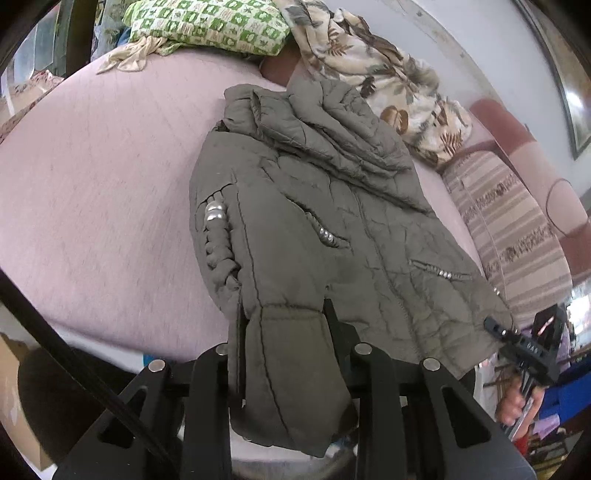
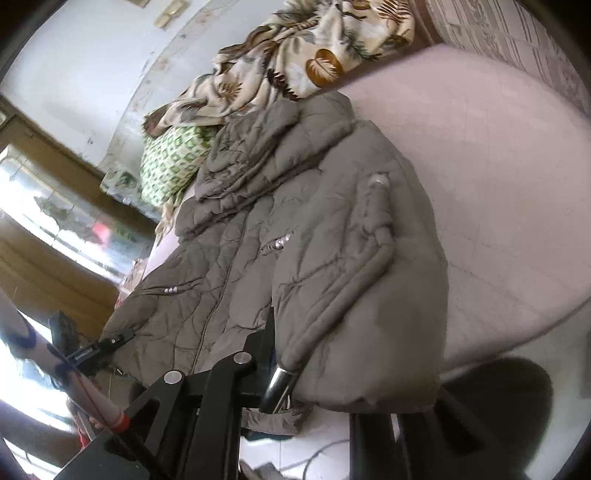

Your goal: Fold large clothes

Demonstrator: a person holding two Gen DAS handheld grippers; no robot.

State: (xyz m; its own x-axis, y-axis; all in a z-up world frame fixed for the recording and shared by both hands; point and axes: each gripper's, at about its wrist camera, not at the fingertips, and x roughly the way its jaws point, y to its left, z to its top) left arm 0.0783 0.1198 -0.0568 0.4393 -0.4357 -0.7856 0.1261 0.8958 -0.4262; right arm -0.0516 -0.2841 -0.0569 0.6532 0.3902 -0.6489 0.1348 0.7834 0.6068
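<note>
An olive-grey padded jacket (image 1: 314,192) lies lengthwise on a pink bed (image 1: 92,184), hood end far from me. In the left wrist view my left gripper (image 1: 286,314) is shut on a gathered cuff or hem part of the jacket, which droops over the jaws. At the lower right, my right gripper (image 1: 498,328) grips the jacket's other near corner. In the right wrist view the jacket (image 2: 314,221) fills the middle and my right gripper (image 2: 317,354) is shut on its near edge. Fabric hides one finger there. My left gripper (image 2: 118,338) shows small at the left, on the hem.
A leaf-print blanket (image 1: 388,81) and a green checked pillow (image 1: 207,26) lie at the head of the bed. A striped bolster (image 1: 509,229) runs along the right side. A hand (image 1: 517,406) holds the right gripper's handle. A cardboard box (image 1: 11,387) sits on the floor at left.
</note>
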